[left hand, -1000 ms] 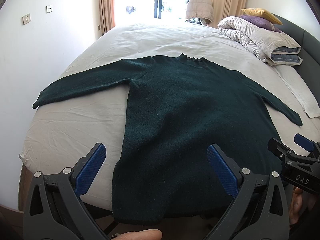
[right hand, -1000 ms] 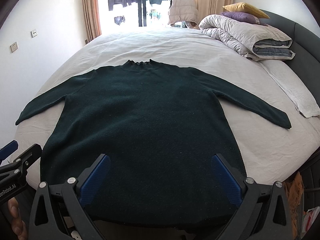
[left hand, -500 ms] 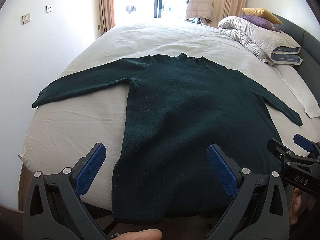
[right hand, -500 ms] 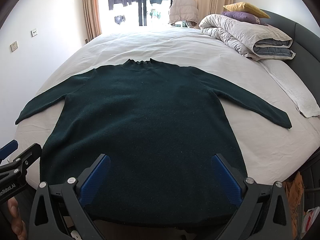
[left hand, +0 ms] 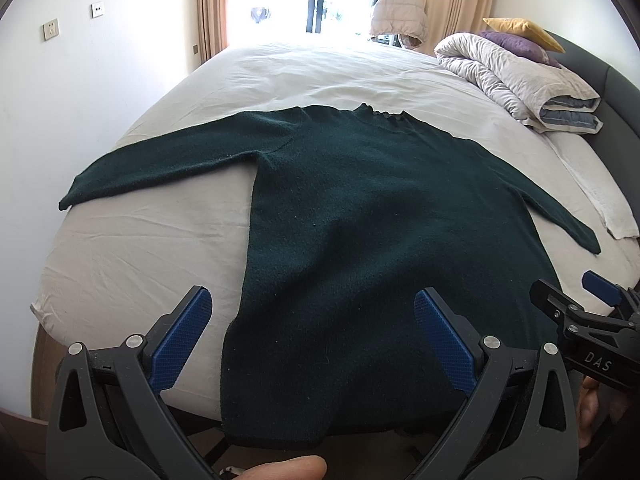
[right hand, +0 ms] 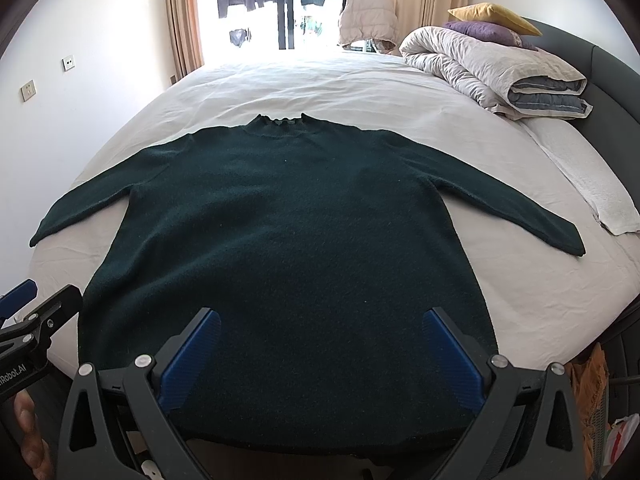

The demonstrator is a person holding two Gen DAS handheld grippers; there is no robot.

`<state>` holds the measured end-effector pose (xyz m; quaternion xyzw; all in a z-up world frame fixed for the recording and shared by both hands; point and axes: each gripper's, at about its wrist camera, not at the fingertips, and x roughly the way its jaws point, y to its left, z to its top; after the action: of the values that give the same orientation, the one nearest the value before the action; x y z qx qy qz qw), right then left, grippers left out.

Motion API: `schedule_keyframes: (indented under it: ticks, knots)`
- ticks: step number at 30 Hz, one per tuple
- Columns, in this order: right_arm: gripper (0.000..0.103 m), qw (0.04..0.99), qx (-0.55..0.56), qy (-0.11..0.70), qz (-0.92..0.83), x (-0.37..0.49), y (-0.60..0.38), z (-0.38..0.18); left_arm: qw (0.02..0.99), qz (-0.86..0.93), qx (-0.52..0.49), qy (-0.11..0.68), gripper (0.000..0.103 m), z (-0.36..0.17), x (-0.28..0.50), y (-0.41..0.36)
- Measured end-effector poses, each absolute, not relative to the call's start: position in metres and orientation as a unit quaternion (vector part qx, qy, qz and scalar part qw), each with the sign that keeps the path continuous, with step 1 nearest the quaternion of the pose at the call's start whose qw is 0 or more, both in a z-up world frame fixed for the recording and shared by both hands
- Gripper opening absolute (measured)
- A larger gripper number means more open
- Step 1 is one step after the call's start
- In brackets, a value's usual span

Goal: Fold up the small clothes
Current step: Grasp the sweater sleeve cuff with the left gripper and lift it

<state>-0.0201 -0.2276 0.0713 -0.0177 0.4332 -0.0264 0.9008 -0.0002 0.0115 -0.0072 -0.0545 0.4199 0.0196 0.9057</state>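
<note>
Fingers, left gripper [left hand: 308,336]: spread wide, blue pads bare, nothing held. They hang over the near edge of the bed [left hand: 132,248], above the hem at the sweater's left corner.
Fingers, right gripper [right hand: 320,352]: also spread wide and holding nothing, poised over the hem, nearer the sweater's right side.
Sweater [right hand: 288,240]: dark green knit, flat on the white sheet, collar away from the person, both sleeves out straight, hem draping slightly over the bed edge.
Left sleeve [left hand: 168,160]: runs out to the left, cuff near the bed's edge, well apart from the left fingers.
Hem vs fingers: left side seam falls between the left fingers in the left wrist view; from the right wrist view the hem fills the gap between the right fingers. Whether any pad touches the knit, cannot tell; looks like a hover.
Right sleeve [right hand: 512,208]: angled out and down to the right, cuff near a folded white towel [right hand: 592,188].
Step in hand (judgement): nothing folded yet; first fold is still to be started.
Doing it well (judgement): take one layer-pair cleanly at a sleeve cuff or hem corner, close firmly, since thick knit slips. Lift low, carry across the body in a straight line, keep both sides level so the fold edge stays parallel to the side seam. Smooth before release.
Risk (judgement): hem overhang may drag the sweater off the bed if pulled toward the person.
</note>
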Motion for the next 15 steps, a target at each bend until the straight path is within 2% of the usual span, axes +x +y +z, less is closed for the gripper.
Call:
schedule_keyframes:
  ticks: [9, 15]
  knots:
    - [0.103, 0.899, -0.016, 0.438, 0.007, -0.001, -0.220, 0.061, 0.903, 0.015, -0.191, 0.384, 0.103, -0.025, 0.002, 0.101]
    - [0.103, 0.901, 0.008, 0.429, 0.066, 0.021, -0.206, 0.058, 0.857, -0.003, -0.339, 0.387, 0.103, -0.053, 0.017, 0.203]
